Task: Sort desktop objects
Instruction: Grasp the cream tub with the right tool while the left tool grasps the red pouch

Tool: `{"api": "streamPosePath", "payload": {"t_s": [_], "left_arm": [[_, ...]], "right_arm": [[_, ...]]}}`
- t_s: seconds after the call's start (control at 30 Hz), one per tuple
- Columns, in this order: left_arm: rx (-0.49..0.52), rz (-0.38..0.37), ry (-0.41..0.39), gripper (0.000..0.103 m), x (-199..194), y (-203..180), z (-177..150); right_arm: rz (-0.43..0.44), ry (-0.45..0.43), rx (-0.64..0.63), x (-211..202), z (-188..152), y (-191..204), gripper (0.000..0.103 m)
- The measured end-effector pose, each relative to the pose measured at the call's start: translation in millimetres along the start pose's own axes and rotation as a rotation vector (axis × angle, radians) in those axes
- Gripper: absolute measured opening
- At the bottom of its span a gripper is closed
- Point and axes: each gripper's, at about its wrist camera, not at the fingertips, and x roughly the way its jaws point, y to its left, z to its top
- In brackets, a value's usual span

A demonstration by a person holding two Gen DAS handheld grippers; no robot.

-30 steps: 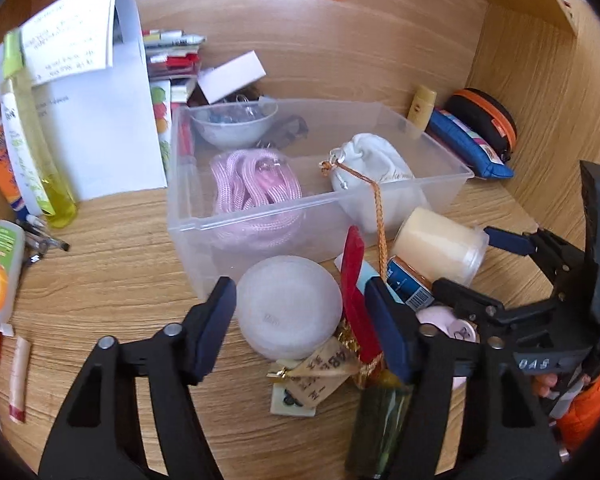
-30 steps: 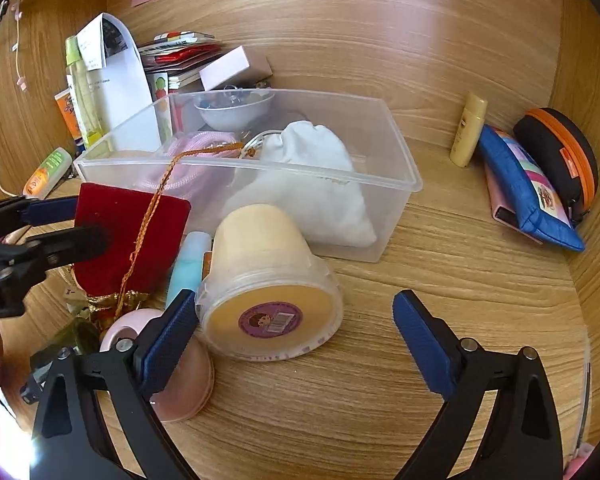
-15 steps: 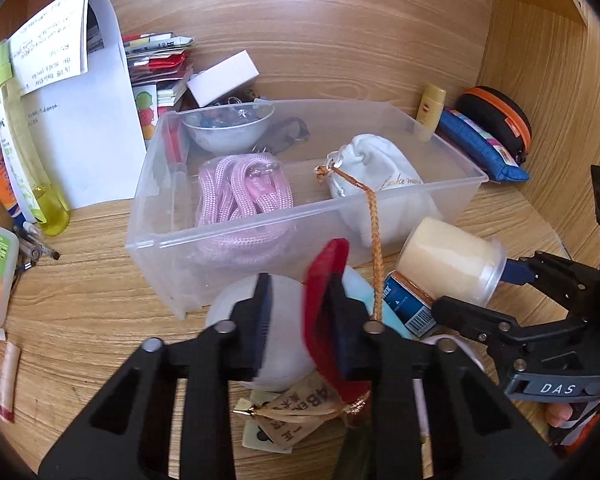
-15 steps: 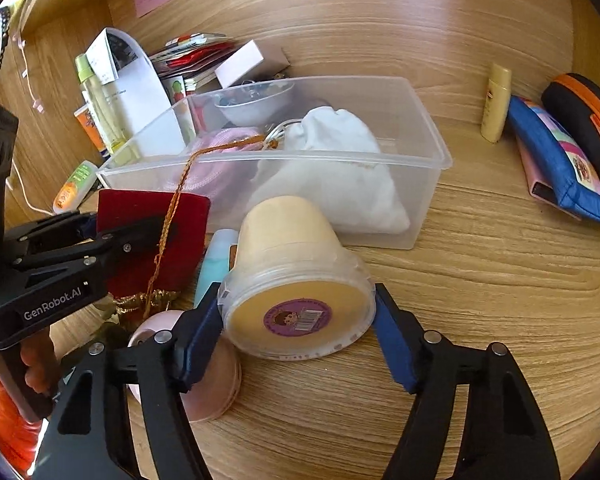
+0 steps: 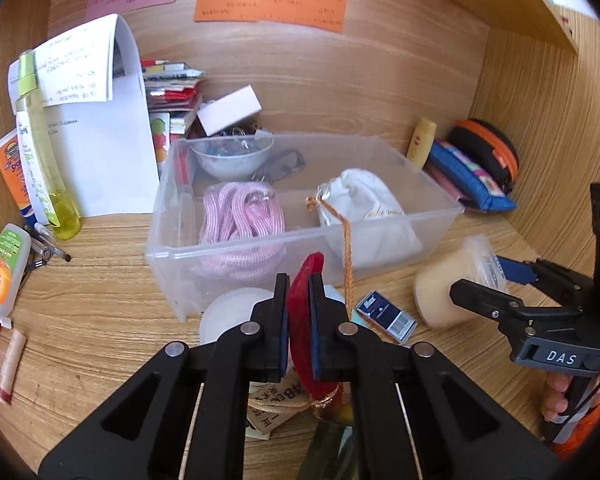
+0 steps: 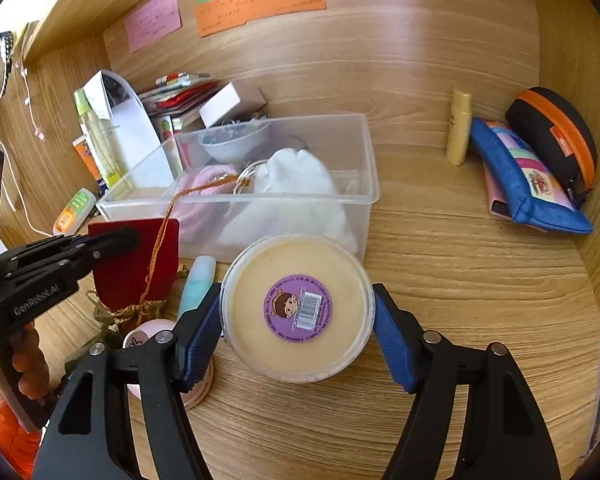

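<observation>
Clamping red pouch (image 5: 305,280) in L tool (image 5: 298,320), cup (image 6: 298,308) in R tool (image 6: 298,322)

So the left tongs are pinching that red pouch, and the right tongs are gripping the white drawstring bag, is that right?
Not quite. The left tongs do pinch the red pouch, but the right tongs are closed around the yellow tub with the purple sticker, as the right wrist view shows. The white bag lies untouched in the clear bin.
</observation>
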Motion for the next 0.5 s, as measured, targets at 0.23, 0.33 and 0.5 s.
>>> {"api": "streamPosePath", "payload": {"t_s": [0.23,0.33,0.5], "left_arm": [[0.003,-0.015,0.002,0.007,-9.8,2.8,2.1],[0.013,-0.021,0.051,0.007,-0.4,1.9,1.7],[0.028,-0.048,0.146,0.008,22.7,-1.3,2.0]], "right_arm": [[0.016,-0.037,0.004,-15.2,4.3,-3.3,0.067],[0.028,-0.056,0.006,-21.4,8.5,-3.5,0.067],[0.039,-0.072,-0.005,-27.8,12.7,-0.3,0.067]]}}
